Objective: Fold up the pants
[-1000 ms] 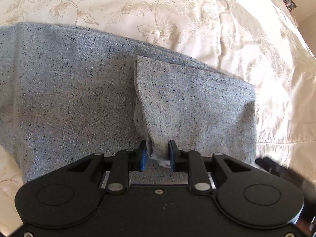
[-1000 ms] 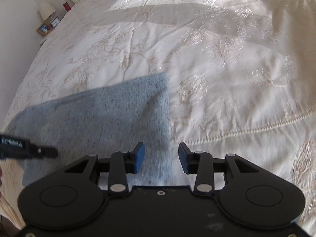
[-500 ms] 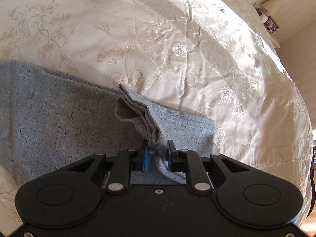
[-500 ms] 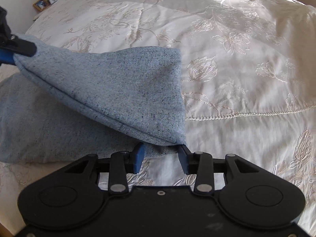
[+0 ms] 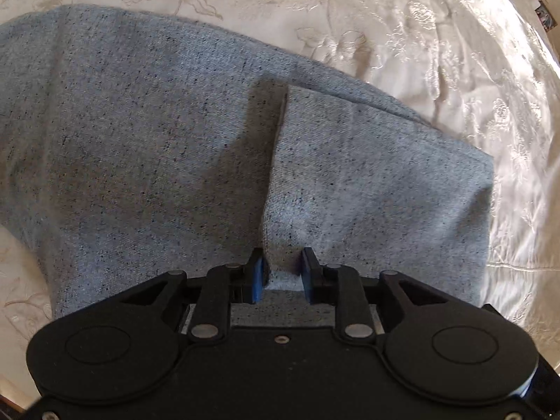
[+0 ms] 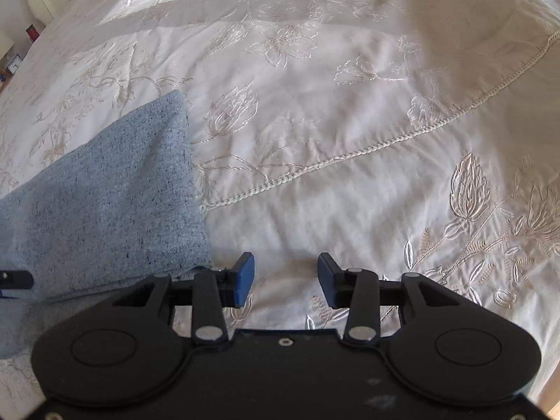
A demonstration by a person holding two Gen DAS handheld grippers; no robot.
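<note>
The grey-blue speckled pants (image 5: 140, 161) lie folded on the bed. A folded-over top layer (image 5: 378, 182) lies on the right part, its edge running up from my left gripper (image 5: 282, 273). The left gripper's jaws stand partly apart with the fabric's near edge between them, not pinched tight. In the right wrist view the pants (image 6: 105, 206) lie at the left. My right gripper (image 6: 284, 276) is open and empty over the bare bedspread, just right of the pants' corner. The left gripper's tip (image 6: 15, 279) shows at the far left edge.
The cream embroidered bedspread (image 6: 350, 105) covers the bed, with a stitched seam (image 6: 385, 141) running diagonally. A nightstand with small items (image 6: 14, 59) stands beyond the far left corner. The bed's edge falls away at the right in the left wrist view (image 5: 539, 140).
The lifted fold has been laid down flat on the pants. My left gripper's jaws have opened from their pinch on the fabric. My right gripper has let go and moved right, off the pants.
</note>
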